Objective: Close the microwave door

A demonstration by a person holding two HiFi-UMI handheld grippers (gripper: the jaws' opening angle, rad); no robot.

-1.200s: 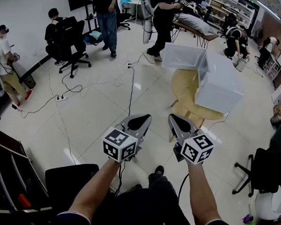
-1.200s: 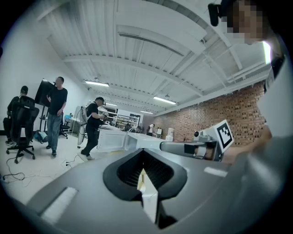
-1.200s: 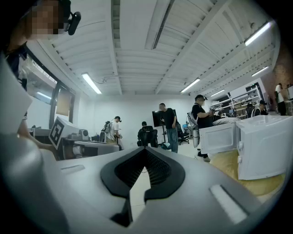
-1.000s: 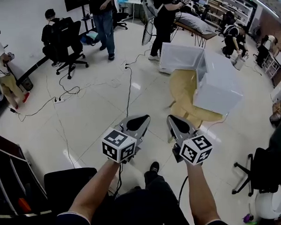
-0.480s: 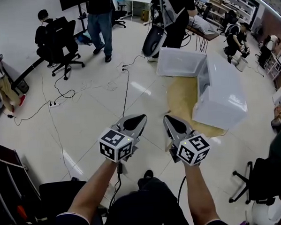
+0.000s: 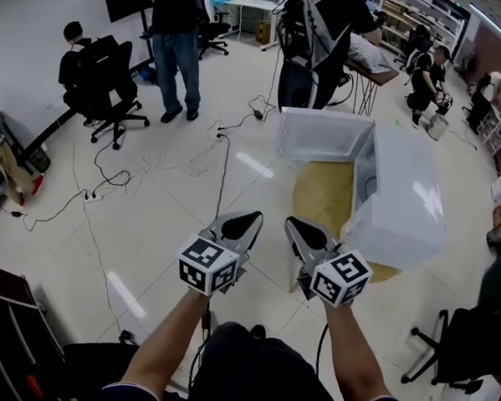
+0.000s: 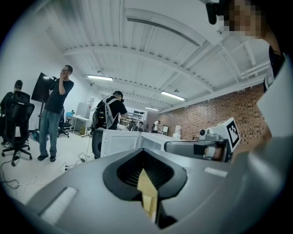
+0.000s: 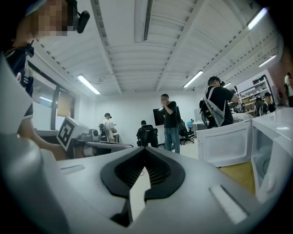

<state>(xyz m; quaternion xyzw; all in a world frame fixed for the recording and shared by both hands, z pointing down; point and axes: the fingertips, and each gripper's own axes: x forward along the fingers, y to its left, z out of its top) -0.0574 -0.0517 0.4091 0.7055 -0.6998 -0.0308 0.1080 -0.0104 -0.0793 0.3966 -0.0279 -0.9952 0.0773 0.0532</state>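
The left gripper (image 6: 250,221) and the right gripper (image 6: 297,228) are both closed and empty, in the air. The microwave (image 6: 399,198) stands ahead on the table (image 6: 321,192), not touched. Its door (image 6: 324,135) is wide open, so the whole closing is left. A cable (image 6: 224,167) lies on the floor and a person (image 6: 319,33) stands just behind the door; neither seems to block the way.

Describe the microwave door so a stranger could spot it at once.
Find the pale wooden table standing on the white tiled floor. A white microwave sits on it. Its door is the flat white panel swung wide open from the far side, the only upright slab there.
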